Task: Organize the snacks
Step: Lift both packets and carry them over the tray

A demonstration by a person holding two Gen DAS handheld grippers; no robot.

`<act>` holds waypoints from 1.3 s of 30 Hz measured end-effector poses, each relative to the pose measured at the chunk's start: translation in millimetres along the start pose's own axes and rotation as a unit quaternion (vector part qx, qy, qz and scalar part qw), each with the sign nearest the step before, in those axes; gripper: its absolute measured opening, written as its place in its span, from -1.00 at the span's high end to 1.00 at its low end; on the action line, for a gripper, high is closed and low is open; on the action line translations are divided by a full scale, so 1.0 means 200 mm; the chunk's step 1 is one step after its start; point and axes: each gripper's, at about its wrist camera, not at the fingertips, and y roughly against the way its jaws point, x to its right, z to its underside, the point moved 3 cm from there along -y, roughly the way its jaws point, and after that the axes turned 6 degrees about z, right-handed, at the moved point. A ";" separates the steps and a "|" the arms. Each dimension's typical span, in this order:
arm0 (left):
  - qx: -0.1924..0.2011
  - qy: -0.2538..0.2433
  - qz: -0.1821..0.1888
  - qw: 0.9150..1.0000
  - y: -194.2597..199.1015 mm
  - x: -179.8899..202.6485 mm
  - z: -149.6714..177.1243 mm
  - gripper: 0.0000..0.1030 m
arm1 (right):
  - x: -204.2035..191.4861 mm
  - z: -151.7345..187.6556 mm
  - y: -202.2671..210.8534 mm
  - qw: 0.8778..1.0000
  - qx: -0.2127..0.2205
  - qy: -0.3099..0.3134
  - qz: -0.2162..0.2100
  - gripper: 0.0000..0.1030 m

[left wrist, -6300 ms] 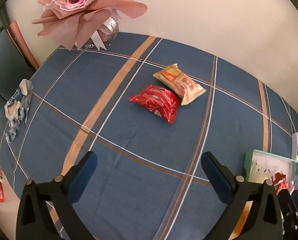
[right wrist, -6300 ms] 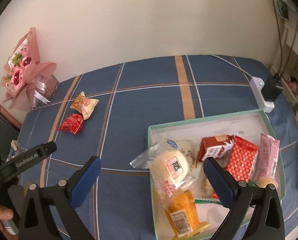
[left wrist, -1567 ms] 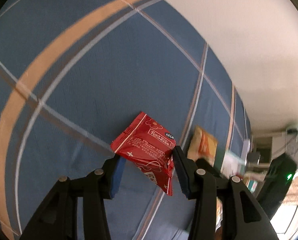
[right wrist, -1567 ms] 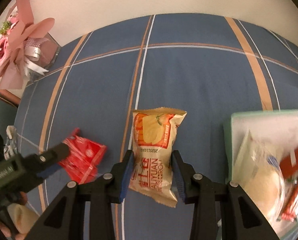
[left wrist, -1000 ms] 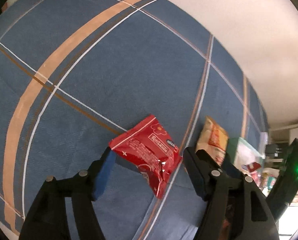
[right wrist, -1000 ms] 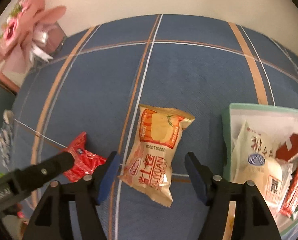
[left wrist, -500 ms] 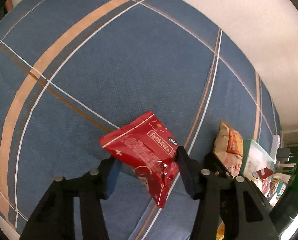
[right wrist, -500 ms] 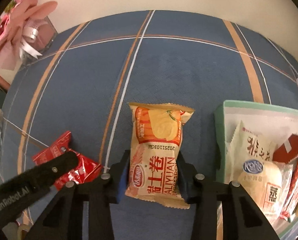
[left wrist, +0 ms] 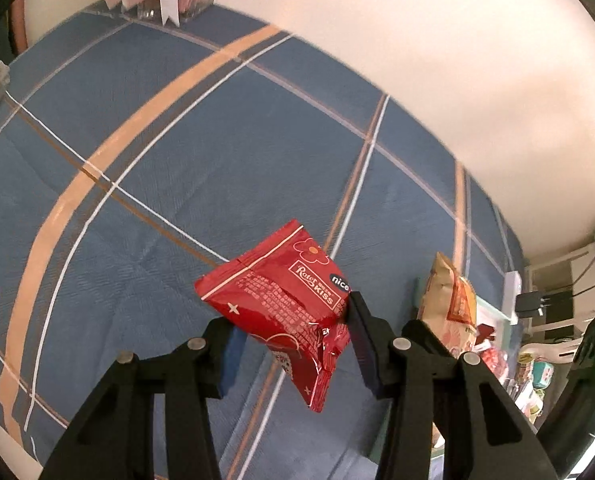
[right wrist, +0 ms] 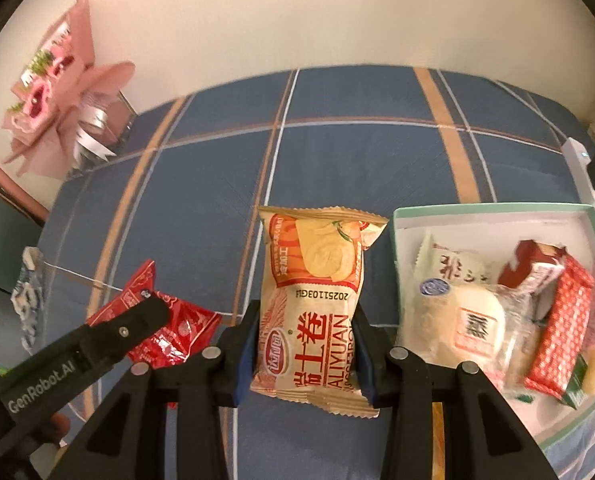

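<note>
Two packets held clear of the cloth (right wrist: 337,152) — left gripper (left wrist: 293,344) clamped on red pack (left wrist: 285,300), right gripper (right wrist: 303,344) clamped on orange pack (right wrist: 313,300) — carry step, likely; next both go over the box (right wrist: 497,214) and get released.

Your red foil packet (left wrist: 285,304) (white "Kiss" lettering, crumpled at its lower corner) hangs tilted above the blue plaid cloth. Your orange-and-tan egg-roll pack (right wrist: 317,304) hangs upright just beside the mint-rimmed box (right wrist: 493,210), which holds a heap of wrapped snacks (right wrist: 509,312).
</note>
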 end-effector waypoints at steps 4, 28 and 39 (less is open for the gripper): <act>0.018 -0.006 0.009 1.000 0.10 0.04 0.06 0.04 | 0.05 0.04 0.10 1.000 0.005 -0.009 -0.001 0.15; -0.019 -0.222 0.097 0.970 0.01 0.84 0.55 0.03 | 1.08 0.13 0.29 0.964 0.018 -0.232 0.128 0.15; -0.052 -0.269 0.098 0.957 -0.19 0.96 0.68 0.02 | 1.21 0.18 0.20 0.957 -0.014 -0.266 0.118 0.07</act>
